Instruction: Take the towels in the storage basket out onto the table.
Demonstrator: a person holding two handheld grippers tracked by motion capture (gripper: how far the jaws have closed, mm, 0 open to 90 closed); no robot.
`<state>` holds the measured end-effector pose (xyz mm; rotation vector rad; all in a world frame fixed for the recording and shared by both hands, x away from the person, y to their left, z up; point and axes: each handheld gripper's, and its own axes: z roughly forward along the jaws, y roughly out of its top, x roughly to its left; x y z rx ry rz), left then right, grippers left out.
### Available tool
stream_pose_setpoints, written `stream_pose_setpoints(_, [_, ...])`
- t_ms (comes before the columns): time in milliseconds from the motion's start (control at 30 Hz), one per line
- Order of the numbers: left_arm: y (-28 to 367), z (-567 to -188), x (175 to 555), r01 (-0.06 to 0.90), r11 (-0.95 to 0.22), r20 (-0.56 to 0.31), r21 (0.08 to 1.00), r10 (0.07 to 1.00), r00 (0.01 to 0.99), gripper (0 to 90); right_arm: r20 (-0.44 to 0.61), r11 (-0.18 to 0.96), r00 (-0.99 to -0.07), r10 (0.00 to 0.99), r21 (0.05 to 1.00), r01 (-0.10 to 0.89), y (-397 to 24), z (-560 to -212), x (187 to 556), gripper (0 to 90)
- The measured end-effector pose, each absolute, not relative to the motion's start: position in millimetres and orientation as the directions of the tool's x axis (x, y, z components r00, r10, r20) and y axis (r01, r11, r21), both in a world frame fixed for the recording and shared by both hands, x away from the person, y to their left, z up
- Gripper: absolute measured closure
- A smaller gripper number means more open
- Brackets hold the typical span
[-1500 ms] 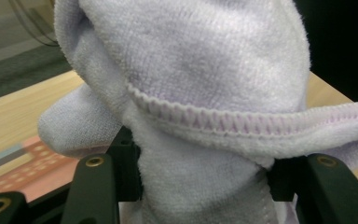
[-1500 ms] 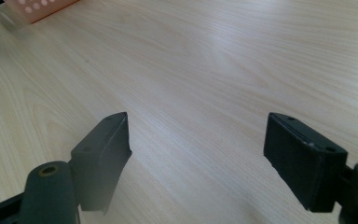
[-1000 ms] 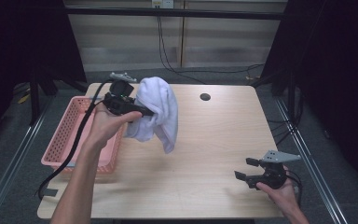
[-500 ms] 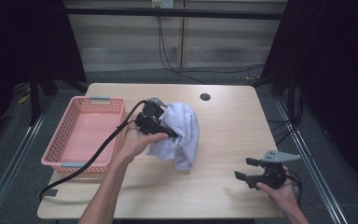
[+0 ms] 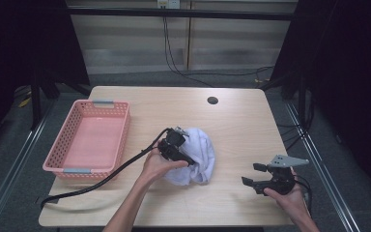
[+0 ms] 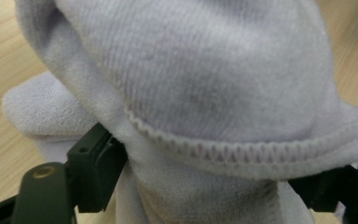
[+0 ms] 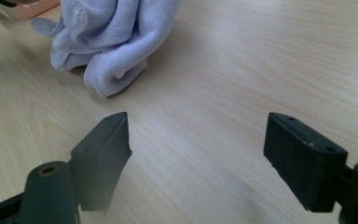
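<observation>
A white cloth [image 5: 200, 152] lies bunched on the wooden table [image 5: 251, 130], near the middle. My left gripper [image 5: 188, 157] is pushed into its left side, low over the table. In the left gripper view the cloth [image 6: 205, 84] fills the space between the jaws of my left gripper [image 6: 205, 182], which have just been opening and stand wide apart. My right gripper [image 5: 250, 174] rests open at the table's front right, nothing between its jaws. In the right gripper view, the cloth [image 7: 107, 37] sits well ahead of my right gripper [image 7: 198, 149].
A pink plastic basket [image 5: 121, 135] stands on the left of the table, with nothing in it. The left gripper's black cable [image 5: 101, 179] trails toward the front left corner. A round hole [image 5: 212, 100] is in the tabletop at the back.
My left hand has carried the cloth from beside the basket down and to the right, and the cloth now rests bunched on the table. The right gripper has stayed put.
</observation>
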<state>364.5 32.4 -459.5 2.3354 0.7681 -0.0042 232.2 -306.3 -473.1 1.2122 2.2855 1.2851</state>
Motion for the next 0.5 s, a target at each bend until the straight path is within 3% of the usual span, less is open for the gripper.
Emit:
stream_pose_setpoints(67, [34.4, -456.2, 363.2, 0.523, -0.602, -0.196, 0.603, 0.525, 0.829, 15.3, 0.168, 0.265, -0.625, 0.763, 0.799, 0.539, -306.7, -473.2, 231.4, 22.0])
stream_pose_setpoints(167, [39.8, -448.1, 358.4, 0.519, -0.602, -0.181, 0.607, 0.531, 0.828, 15.8, 0.170, 0.256, -0.622, 0.765, 0.805, 0.535, -307.6, -471.3, 229.8, 22.0])
stream_pose_setpoints(267, [54.5, -439.2, 353.6, 0.514, -0.543, -0.234, 0.664, 0.502, 0.833, 15.9, 0.173, 0.245, -0.614, 0.770, 0.808, 0.535, -307.1, -469.2, 229.3, 22.0])
stream_pose_setpoints(500, [96.0, -428.3, 325.1, 0.527, -0.493, -0.233, 0.693, 0.539, 0.810, 30.2, 0.180, 0.237, -0.623, 0.761, 0.818, 0.525, -297.8, -460.4, 228.5, 24.0])
